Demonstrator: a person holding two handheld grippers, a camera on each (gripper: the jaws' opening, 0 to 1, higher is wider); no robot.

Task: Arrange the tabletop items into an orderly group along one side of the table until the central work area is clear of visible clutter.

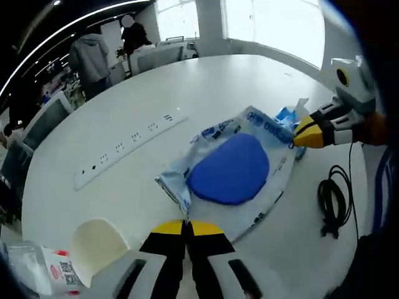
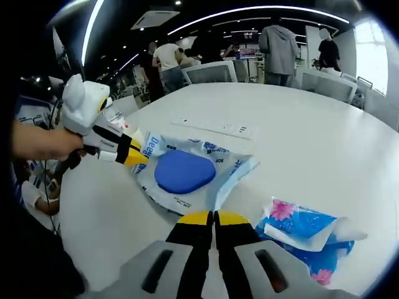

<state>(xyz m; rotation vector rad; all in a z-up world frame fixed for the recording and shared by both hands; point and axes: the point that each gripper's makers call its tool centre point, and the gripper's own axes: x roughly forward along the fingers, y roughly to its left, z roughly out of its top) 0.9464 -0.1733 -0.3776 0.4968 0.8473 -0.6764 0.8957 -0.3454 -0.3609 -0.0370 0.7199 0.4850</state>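
Note:
A clear plastic bag (image 1: pixel 262 134) printed in blue holds a blue oval pad (image 1: pixel 229 169) and lies on the white round table (image 1: pixel 249 81). My left gripper (image 1: pixel 187 228) is shut, its yellow tips pinching the bag's crumpled near corner. My right gripper (image 1: pixel 307 133) comes in from the right, shut on the bag's far end. In the right gripper view the bag (image 2: pixel 227 165) and pad (image 2: pixel 182 172) lie just past my right gripper (image 2: pixel 212 218). The left gripper (image 2: pixel 136 157), held by a hand (image 2: pixel 37 143), bites the bag's left corner.
A white power strip (image 1: pixel 131 146) (image 2: pixel 215 128) lies beyond the bag. A blue floral tissue pack (image 2: pixel 305 240) (image 1: pixel 288 117) sits beside the right gripper. A black cable (image 1: pixel 333 199), a cream cup (image 1: pixel 96 244) and a printed packet (image 1: pixel 50 272) lie near the table edge. People stand at the back.

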